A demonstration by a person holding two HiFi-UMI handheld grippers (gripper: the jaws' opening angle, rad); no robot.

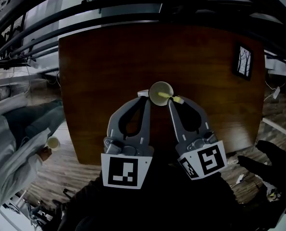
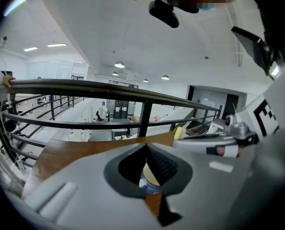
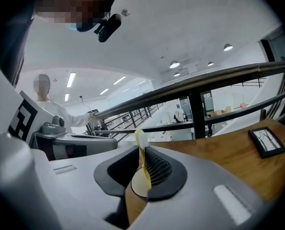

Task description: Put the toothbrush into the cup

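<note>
A pale yellow cup (image 1: 160,91) stands on the brown wooden table (image 1: 104,66). My left gripper (image 1: 143,95) is at the cup's left rim, its jaws closed narrowly on the cup wall (image 2: 150,177). A yellow toothbrush (image 1: 173,99) leans with its lower end inside the cup and its head sticking out to the right. My right gripper (image 1: 170,102) is around it. In the right gripper view the toothbrush (image 3: 142,163) rests against the right pad with a gap to the left pad, above the cup's mouth (image 3: 136,186).
A small black picture frame (image 1: 242,60) lies at the table's far right, also seen as the frame (image 3: 266,142) in the right gripper view. A dark metal railing (image 1: 109,11) runs behind the table. A person in a white coat (image 1: 8,143) stands at the left.
</note>
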